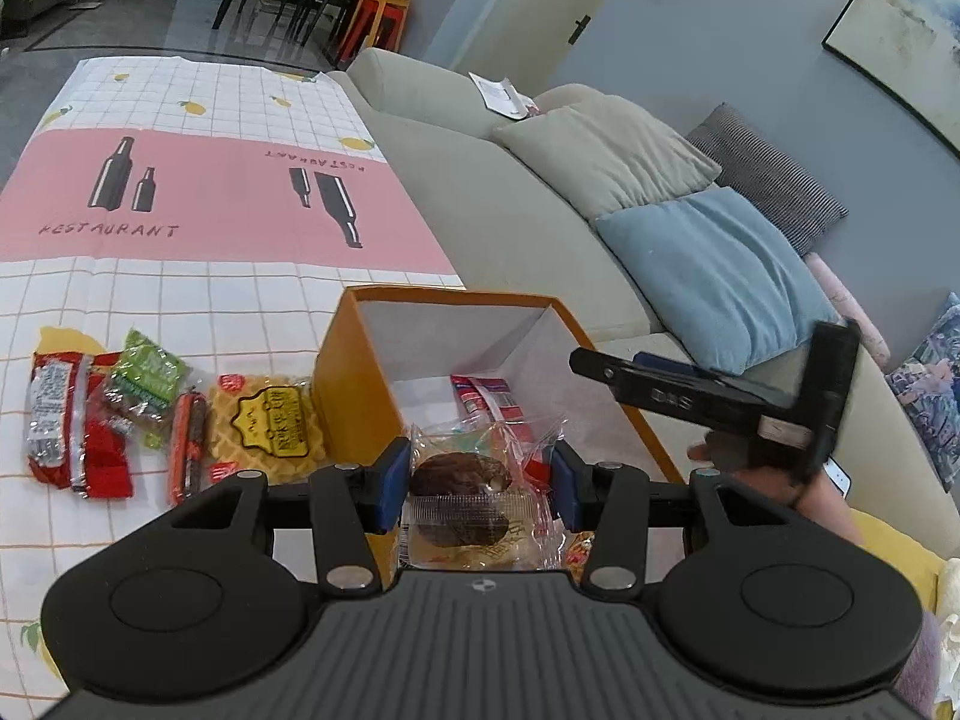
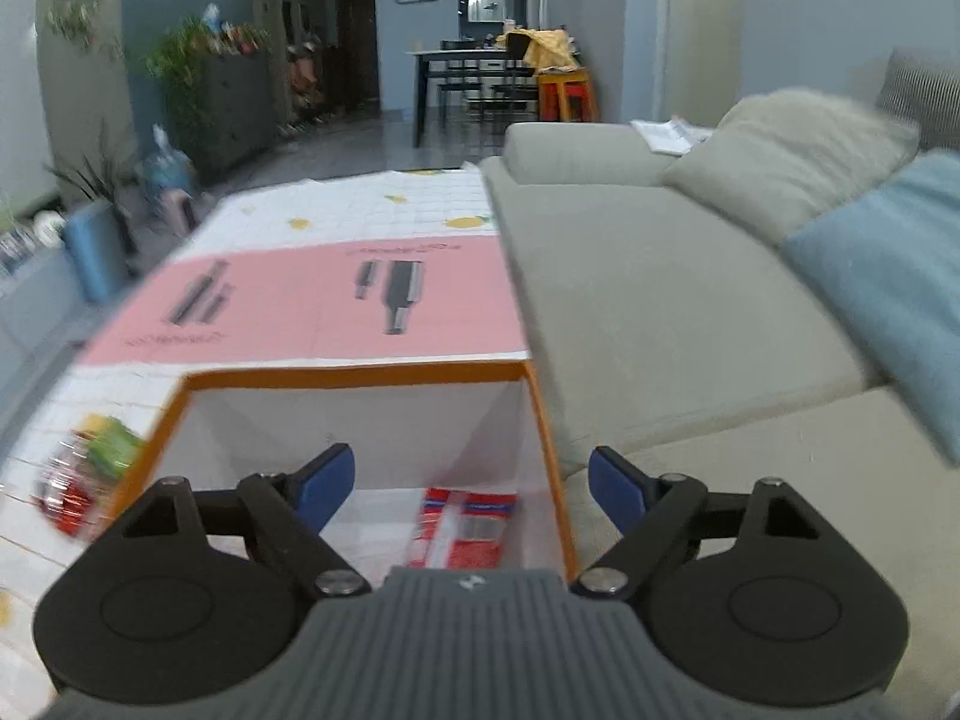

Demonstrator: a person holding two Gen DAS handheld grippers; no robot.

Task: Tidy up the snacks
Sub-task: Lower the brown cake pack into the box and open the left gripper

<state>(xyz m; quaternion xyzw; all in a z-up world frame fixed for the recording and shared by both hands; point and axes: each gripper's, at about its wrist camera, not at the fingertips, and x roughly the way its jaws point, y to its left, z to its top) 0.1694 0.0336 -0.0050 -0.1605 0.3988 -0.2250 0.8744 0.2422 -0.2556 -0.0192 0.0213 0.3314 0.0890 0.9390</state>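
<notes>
Left gripper (image 1: 480,483) is clamping a clear pastry pack (image 1: 474,492) over the box (image 1: 354,372); right gripper (image 2: 471,486) is hovering released above it, red packet (image 2: 462,525) lying inside.

An open box (image 1: 354,354) stands on the table (image 1: 180,300), at its right edge, just beside the sofa (image 1: 510,222). In the box, on its floor, lies a snack packet (image 1: 486,399). Left of the box on the table lies a row of snack packs (image 1: 144,408), the nearest one touching the box's left wall. The left claw (image 1: 477,483) holds a wrapped pastry (image 1: 468,474) at the box's near edge. The right claw (image 2: 471,483) hangs over the box's near right corner, with nothing between its fingers. Cushions (image 1: 708,264) lie on the sofa, right of the box.
</notes>
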